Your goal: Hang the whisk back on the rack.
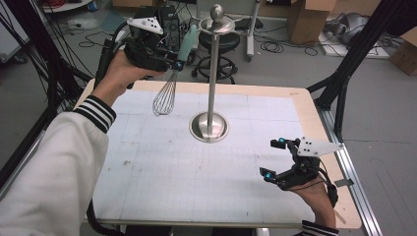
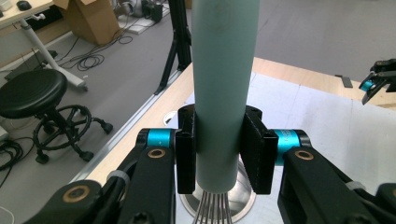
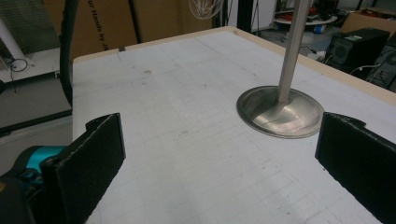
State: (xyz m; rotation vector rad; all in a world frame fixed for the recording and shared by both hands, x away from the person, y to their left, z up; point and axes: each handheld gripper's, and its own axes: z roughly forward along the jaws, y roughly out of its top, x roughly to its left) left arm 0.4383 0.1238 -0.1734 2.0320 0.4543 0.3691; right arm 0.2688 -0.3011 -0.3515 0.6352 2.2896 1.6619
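Near bottom right of table [image 1: 147, 196]: right gripper [image 1: 275, 158], jaws spread wide, nothing between them, low over white mat. Hand [image 1: 314, 196] behind it, near table edge.

Middle of table: metal stand [image 1: 210, 98], round base flat on mat, tall pole straight up, knob on top.

Far left, up in air: left gripper [image 1: 173, 63] pinching whisk [image 1: 169, 88] by green handle [image 2: 223, 84]. Pads press both sides of handle. Wire end hangs down, off table, just left of pole.

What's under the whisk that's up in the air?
Under the whisk lies the white gridded mat on the table; nothing else sits there. The left gripper holds the whisk by its green handle. The left gripper view shows the steel stand's base partly hidden behind it.
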